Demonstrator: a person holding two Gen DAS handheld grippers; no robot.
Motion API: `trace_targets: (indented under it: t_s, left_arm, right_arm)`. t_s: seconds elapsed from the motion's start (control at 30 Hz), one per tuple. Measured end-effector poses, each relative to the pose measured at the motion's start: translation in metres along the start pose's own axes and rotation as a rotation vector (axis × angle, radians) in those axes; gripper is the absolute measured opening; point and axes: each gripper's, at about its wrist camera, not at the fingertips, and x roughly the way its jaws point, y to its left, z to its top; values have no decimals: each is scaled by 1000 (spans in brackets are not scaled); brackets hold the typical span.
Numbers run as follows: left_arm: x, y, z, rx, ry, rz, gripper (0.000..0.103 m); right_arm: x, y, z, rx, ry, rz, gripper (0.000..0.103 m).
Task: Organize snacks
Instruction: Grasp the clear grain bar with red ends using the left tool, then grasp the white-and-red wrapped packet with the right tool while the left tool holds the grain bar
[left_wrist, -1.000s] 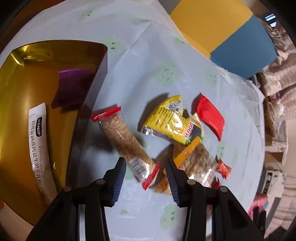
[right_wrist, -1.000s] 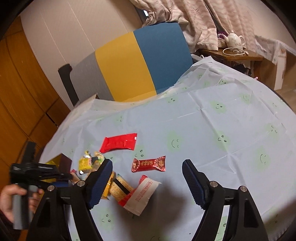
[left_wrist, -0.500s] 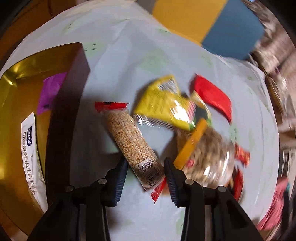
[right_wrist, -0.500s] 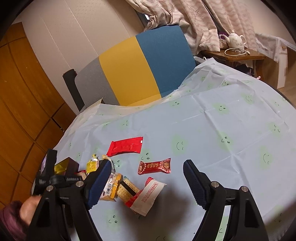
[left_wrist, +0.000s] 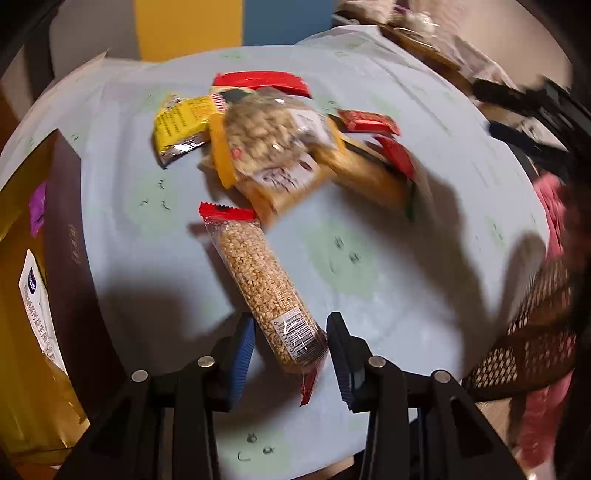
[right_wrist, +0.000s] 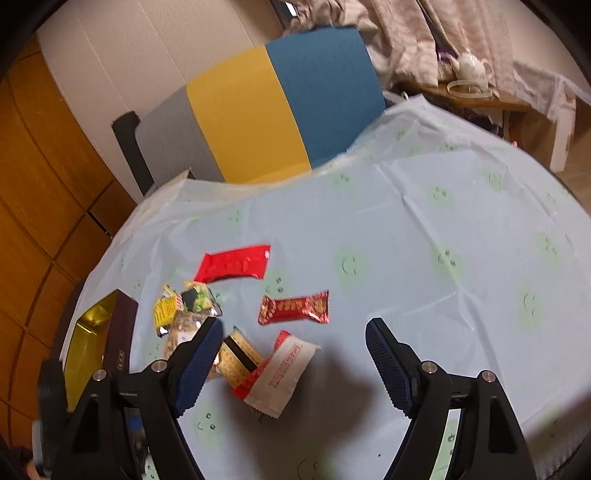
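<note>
In the left wrist view a long clear grain bar (left_wrist: 264, 286) with red ends lies on the light blue tablecloth, its near end between the fingers of my left gripper (left_wrist: 290, 352). The jaws are partly open and a gap shows on each side of the bar. Behind it lies a pile of snacks: a peanut bag (left_wrist: 266, 142), a yellow packet (left_wrist: 183, 123) and a red packet (left_wrist: 260, 81). My right gripper (right_wrist: 293, 360) is wide open and empty above the table, over a white and red packet (right_wrist: 282, 373). A red candy bar (right_wrist: 293, 308) lies beyond it.
A gold-lined box (left_wrist: 22, 295) with a dark wall stands at the left, holding a white packet (left_wrist: 38, 310) and a purple one (left_wrist: 37, 208); it also shows in the right wrist view (right_wrist: 92, 339). A yellow and blue chair back (right_wrist: 280, 107) stands behind the table.
The left wrist view has swung round, so the snack pile now sits further ahead. The grain bar's near end is now deeper between the left fingers. The right gripper stays open.
</note>
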Motion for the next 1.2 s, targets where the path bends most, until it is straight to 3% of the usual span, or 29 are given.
trace_targets:
  t_s: [0.17,0.4,0.53,0.63,0.7,0.73,0.93,1.07,1.2]
  left_arm:
    - [-2,9,-11,-41,-25,-41,42]
    - [-2,22,-10,-85,-37,-70,46]
    - [-11,29,-13,-104,-44,-85,46]
    - [-15,33,-19,-104,-56,-88,46]
    - [-18,37,-24,-108,-66,-93,46]
    - [-23,41,-28,-111,-74,-97,46]
    - [-29,46,-43,-85,-132,-79,39]
    - [-42,50,-50,-94,-182,-116,38]
    - [-49,57,-56,-84,-188,-131,37]
  right_arm:
    - [26,-3,-8,20,130,-18,80]
    - [52,-1,-17,66,227,9,80]
    - [71,12,-23,25,263,-13,80]
    - [85,20,-28,-21,302,-10,65]
    - [92,22,-30,-41,312,-26,41]
    - [94,19,-31,-36,311,-40,39]
    - [95,19,-34,-62,305,-54,39]
    - [97,9,-33,-20,315,-50,47]
    - [99,15,-32,-46,306,-63,47]
